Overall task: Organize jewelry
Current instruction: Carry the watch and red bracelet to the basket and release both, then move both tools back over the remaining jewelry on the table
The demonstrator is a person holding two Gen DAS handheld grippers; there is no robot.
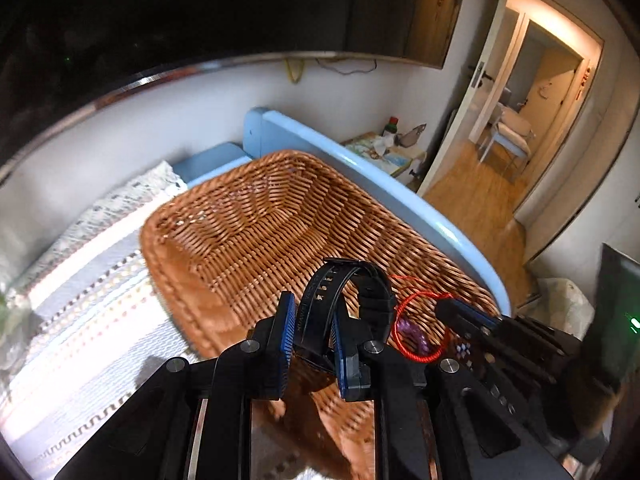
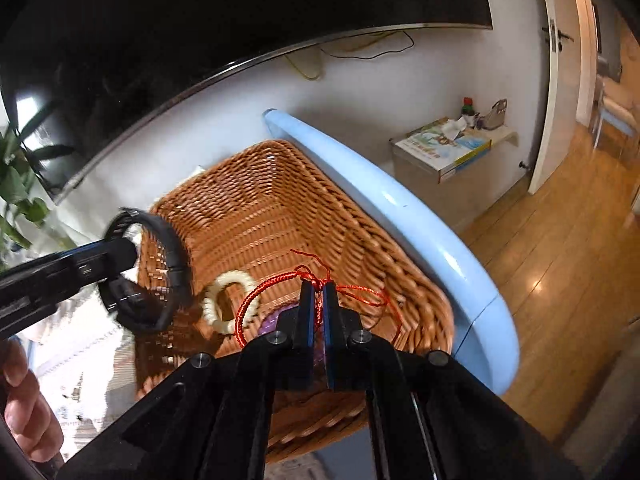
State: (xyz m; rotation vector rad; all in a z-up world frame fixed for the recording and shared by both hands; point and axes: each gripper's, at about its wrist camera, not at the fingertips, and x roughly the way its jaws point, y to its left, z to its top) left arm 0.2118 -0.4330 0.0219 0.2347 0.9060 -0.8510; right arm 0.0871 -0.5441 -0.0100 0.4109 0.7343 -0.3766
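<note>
Big wicker basket [image 1: 256, 220] sits right ahead of both grippers, up against a light blue curved rail [image 1: 360, 164] on its far right side; patterned cloth [image 1: 92, 304] spreads out left of the left gripper [image 1: 310, 340]; that gripper is clenched on a black watch [image 1: 352, 300], strap looping up above its fingers over the basket; just right of it, the right gripper [image 2: 319, 320] is pinched tight on a red cord bracelet [image 2: 280, 284], loop hanging left of its fingers; a cream beaded bracelet [image 2: 228, 300] lies in the basket, between the two grippers; something purple [image 1: 412, 334] shows below the cord, can't tell what.
</note>
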